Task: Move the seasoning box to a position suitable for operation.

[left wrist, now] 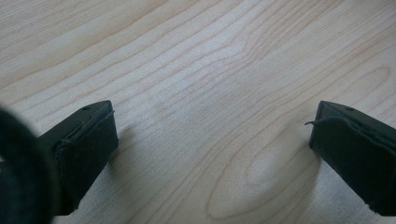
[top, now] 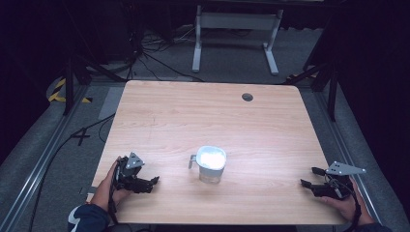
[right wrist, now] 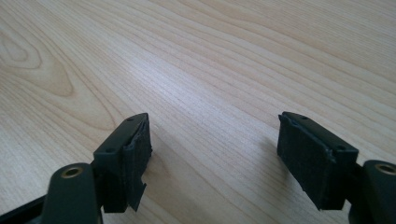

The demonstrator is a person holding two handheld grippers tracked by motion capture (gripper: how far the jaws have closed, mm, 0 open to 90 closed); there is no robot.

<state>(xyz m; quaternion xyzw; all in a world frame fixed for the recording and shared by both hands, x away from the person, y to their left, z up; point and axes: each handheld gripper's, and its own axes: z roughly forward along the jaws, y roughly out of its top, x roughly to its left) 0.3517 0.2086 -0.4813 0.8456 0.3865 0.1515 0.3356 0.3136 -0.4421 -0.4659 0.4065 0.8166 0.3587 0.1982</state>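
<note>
A clear plastic jug [top: 211,164] with a small handle on its left and a white inside stands upright near the middle front of the wooden table [top: 208,116]. My left gripper [top: 153,182] rests on the table at the front left, held by a hand, well left of the jug. Its jaws are wide apart over bare wood [left wrist: 210,135]. My right gripper [top: 309,177] lies at the front right, far right of the jug, also open with nothing between its pads [right wrist: 215,154].
A round cable hole [top: 247,97] sits near the table's far right edge. Beyond the table stand a white frame's legs [top: 237,34] and loose cables on a grey floor. Dark posts flank both sides.
</note>
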